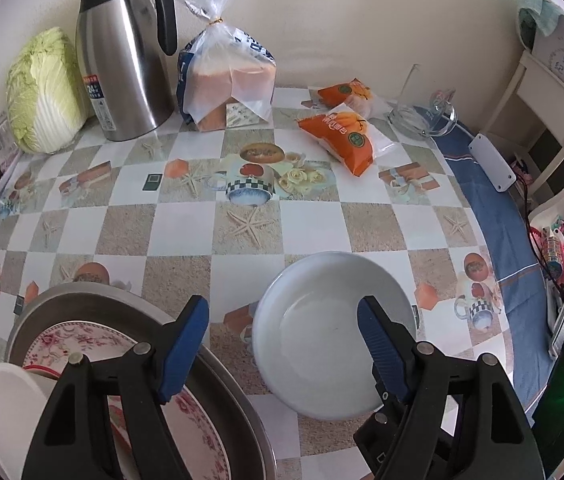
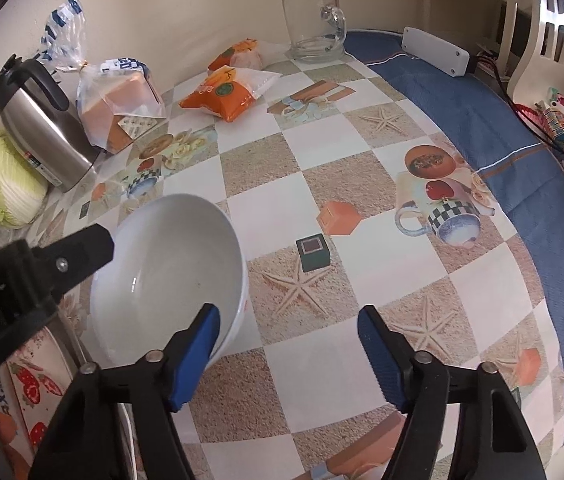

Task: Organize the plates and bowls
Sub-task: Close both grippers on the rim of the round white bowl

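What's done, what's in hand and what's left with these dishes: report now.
Done: a floral plate and a white cup already sit in the metal basin. In hand: nothing is gripped. The left gripper and right gripper, both open, hover at the white bowl, which rests on the table beside the basin. Left: grasp that bowl and stow it, likely with the others.

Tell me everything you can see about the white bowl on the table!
The white bowl is round, plain and glossy, like glazed ceramic, and looks empty. It sits upright on the checkered tablecloth, next to a metal basin holding a flowered plate. In the right wrist view the right gripper's left finger overlaps its near rim; whether it touches is unclear. The left gripper's right finger hangs over the bowl.
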`<act>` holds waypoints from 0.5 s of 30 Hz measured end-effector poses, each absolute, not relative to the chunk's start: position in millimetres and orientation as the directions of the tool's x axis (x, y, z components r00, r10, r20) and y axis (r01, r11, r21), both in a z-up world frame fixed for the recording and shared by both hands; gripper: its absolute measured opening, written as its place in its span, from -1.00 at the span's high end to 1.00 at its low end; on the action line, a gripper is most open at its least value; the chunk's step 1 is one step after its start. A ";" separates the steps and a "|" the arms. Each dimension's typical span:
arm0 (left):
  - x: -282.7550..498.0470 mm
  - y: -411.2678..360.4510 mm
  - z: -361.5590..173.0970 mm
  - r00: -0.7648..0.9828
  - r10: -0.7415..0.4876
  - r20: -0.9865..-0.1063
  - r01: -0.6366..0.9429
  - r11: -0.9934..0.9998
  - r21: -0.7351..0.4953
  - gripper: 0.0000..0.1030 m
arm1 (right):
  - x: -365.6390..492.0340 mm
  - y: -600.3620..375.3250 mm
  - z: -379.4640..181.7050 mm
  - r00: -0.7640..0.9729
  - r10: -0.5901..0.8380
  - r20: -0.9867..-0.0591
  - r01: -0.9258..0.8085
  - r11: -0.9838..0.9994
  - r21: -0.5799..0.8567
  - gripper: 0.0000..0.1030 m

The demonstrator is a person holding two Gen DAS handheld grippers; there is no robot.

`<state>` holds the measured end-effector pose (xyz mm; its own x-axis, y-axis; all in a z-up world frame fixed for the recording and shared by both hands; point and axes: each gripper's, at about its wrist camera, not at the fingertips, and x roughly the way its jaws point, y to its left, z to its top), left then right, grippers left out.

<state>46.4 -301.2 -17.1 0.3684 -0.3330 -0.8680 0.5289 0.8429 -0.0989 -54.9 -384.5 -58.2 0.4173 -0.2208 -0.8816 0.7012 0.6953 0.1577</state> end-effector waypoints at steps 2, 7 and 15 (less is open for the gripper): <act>47.0 -301.6 -19.1 0.368 -0.329 -0.870 0.530 0.842 -0.094 -0.51 | -54.1 -384.5 -59.0 0.428 -0.209 -0.879 0.701 0.690 0.178 -0.21; 48.8 -300.0 -22.2 0.351 -0.335 -0.875 0.532 0.840 -0.108 -0.49 | -52.0 -382.0 -57.2 0.450 -0.204 -0.869 0.697 0.689 0.199 0.07; 48.9 -300.4 -22.8 0.343 -0.338 -0.877 0.535 0.837 -0.113 -0.49 | -47.6 -375.8 -57.5 0.481 -0.176 -0.859 0.675 0.700 0.233 0.54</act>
<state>48.9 -300.4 -22.8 0.3429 -0.3376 -0.8766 0.5353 0.8371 -0.1130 -47.6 -375.8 -57.5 0.4805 -0.1765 -0.8590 0.6746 0.7003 0.2335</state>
